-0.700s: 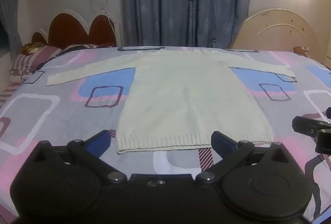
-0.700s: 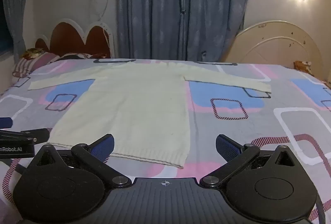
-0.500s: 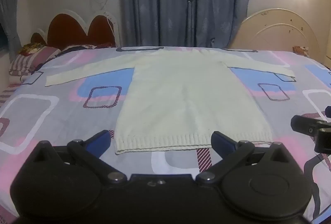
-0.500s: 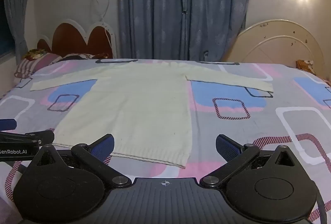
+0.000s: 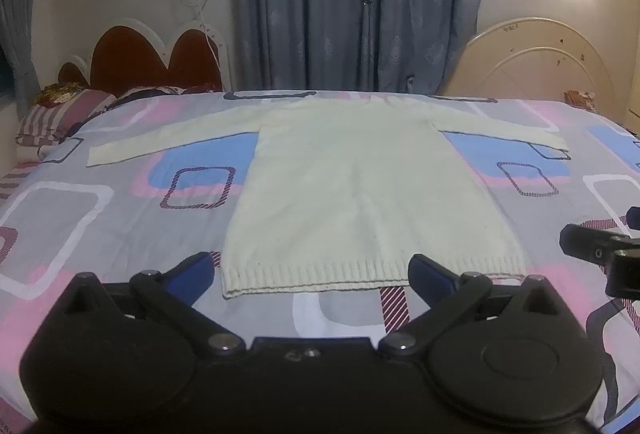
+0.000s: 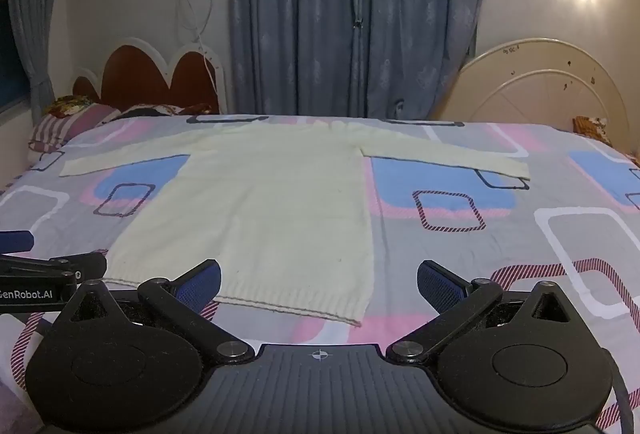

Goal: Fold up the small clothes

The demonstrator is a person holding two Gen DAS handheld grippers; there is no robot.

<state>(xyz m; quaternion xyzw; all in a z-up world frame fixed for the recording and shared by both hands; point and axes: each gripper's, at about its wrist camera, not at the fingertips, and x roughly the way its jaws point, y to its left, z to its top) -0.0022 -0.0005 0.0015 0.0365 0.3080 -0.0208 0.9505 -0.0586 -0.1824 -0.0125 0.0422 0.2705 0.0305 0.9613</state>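
Cream sweater (image 5: 360, 193) lay flat on the patterned bed (image 5: 100, 226), sleeves spread, hem nearest. Left gripper (image 5: 310, 270) and right gripper (image 6: 318, 280) hovered before the hem, jaws spread wide, holding nothing.

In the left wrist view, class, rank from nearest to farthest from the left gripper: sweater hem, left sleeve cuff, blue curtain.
1. Sweater hem: just ahead of the left gripper.
2. Left sleeve cuff: far left on the bed.
3. Blue curtain: beyond the bed.

home bedroom: bed (image 5: 100, 218), curtains (image 5: 360, 1)
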